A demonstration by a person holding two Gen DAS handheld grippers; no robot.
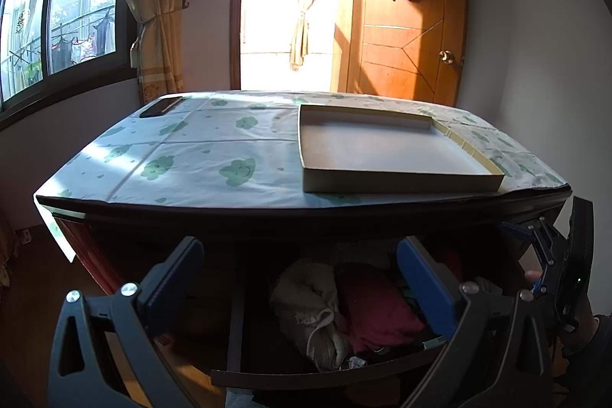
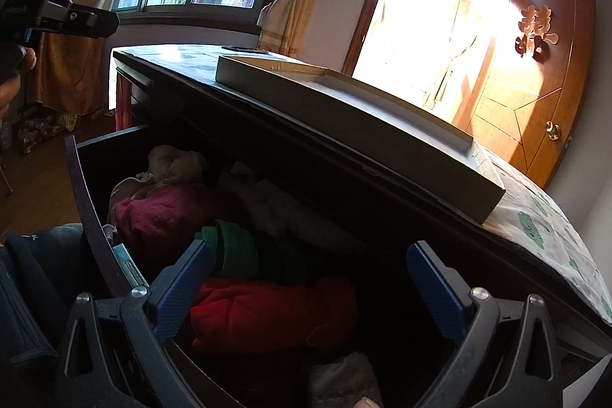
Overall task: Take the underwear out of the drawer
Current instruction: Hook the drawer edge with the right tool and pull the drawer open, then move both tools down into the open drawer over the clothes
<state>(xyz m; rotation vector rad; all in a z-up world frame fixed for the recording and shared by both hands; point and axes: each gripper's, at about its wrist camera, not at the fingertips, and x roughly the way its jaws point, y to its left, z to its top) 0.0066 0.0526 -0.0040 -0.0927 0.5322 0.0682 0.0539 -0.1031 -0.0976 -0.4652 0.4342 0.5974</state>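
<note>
Currently both empty: left gripper (image 1: 300,276) and right gripper (image 2: 310,280) have jaws spread wide over the pulled-out drawer (image 2: 90,217). Underwear sits bunched in it, lower centre of both views: red piece (image 2: 267,312), maroon one (image 2: 164,217), green (image 2: 233,247). Suggest dropping right onto the red, pinching a single fold, lifting straight up, clear of the tabletop (image 1: 214,148) lip.

Black-framed left gripper (image 1: 300,272) and right gripper (image 2: 310,274) (blue pads, silver screws)
</note>
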